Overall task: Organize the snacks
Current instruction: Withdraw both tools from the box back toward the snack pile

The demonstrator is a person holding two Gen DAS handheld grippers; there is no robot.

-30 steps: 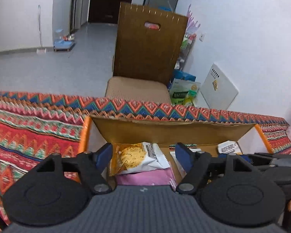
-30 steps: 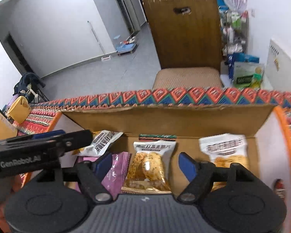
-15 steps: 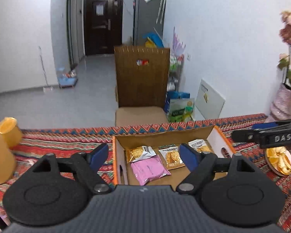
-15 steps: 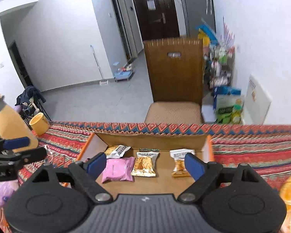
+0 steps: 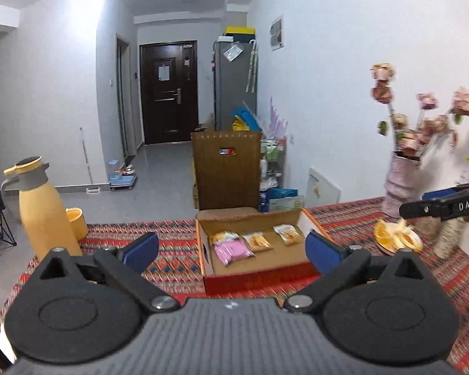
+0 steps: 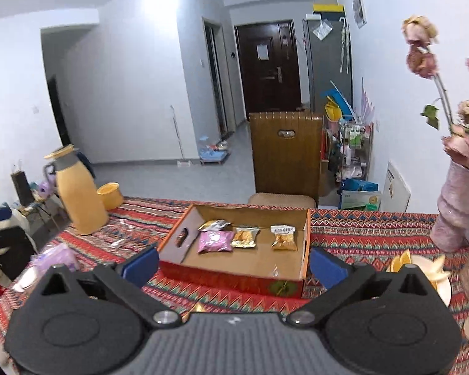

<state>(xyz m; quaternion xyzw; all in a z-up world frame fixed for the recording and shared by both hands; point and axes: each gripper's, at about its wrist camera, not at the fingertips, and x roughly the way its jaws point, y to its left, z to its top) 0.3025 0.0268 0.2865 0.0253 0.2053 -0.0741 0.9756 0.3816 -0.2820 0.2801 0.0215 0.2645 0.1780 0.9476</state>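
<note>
Surface: table under a red zigzag-patterned woven cloth (image 6: pixel 359 228), white-walled room, dark door at frame top centre. Open shallow cardboard box (image 6: pixel 234 268) at frame centre holds four packets in its far half: pink foil packet (image 6: pixel 215 241), three yellow snack packets (image 6: pixel 284 238). Judged nearly done. Left tool (image 5: pixel 231 248) and right tool (image 6: pixel 233 261): fingers apart, empty.

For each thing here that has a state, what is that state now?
Left gripper: open, empty.
Right gripper: open, empty.
Cardboard box: open on top, holding four packets.
Pink packet: lying flat, sealed.
Yellow jug: upright, lid on.
Yellow cup: upright.
Vase: upright, holding flowers.
Door: shut.
</note>
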